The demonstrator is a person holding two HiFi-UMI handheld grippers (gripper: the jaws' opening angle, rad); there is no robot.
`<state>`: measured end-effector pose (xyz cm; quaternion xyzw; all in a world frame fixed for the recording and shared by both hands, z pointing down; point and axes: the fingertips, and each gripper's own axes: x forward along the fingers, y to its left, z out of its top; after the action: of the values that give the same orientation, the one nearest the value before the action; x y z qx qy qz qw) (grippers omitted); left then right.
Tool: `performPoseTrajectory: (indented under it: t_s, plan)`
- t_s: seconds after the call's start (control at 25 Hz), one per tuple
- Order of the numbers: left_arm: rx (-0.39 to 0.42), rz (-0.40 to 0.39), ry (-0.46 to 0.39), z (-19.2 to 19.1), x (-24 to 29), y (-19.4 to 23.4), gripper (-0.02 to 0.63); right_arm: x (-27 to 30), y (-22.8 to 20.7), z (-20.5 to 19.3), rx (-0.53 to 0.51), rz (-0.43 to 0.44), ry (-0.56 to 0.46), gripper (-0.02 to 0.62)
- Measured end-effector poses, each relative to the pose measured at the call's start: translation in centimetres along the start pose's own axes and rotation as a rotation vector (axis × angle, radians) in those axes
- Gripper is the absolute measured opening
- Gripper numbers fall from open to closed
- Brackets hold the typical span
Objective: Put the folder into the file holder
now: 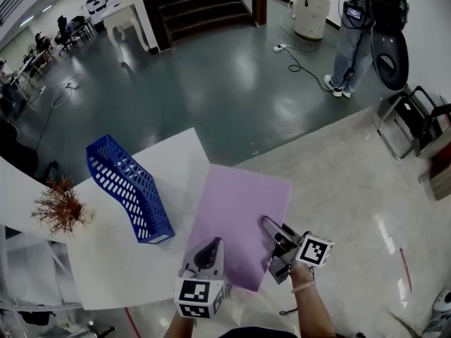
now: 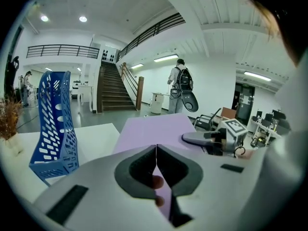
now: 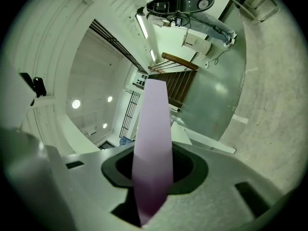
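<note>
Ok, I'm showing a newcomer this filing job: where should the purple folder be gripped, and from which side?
By its near edge, from the person's side, with the left gripper and right gripper spaced apart, as now. The purple folder is a thin, wide sheet: jaws close across its thickness, two grips likely limit sagging, and the far edge is free for the blue file holder.

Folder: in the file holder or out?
Out. The purple folder is gripped by the left gripper and right gripper, apart from the blue file holder on the white table.
</note>
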<state>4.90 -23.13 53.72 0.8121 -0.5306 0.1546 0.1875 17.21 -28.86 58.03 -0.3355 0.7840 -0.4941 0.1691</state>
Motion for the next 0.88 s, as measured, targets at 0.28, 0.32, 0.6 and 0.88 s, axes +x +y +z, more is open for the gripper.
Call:
performPoseTrajectory:
  t_s: [0.28,0.32,0.6,0.88]
  plan:
    - [-0.007,0.015,-0.014,0.7,-1.5,0.6,0.005,-0.7,2.8,1.2,-0.049,0.012,-0.039,0.133]
    - [-0.006,0.021,-0.013,0.7,-1.7,0.9,0.005,-0.7,3.2,1.4,-0.058,0.014,-0.043,0.133]
    - [-0.011,0.039,-0.023,1.1,-3.4,2.3,0.005,-0.6,5.8,2.2,-0.113,0.011,-0.066,0.133]
    - [-0.009,0.037,-0.042,1.7,-5.1,3.4,0.006,-0.8,8.8,2.9,-0.139,0.026,-0.123,0.133]
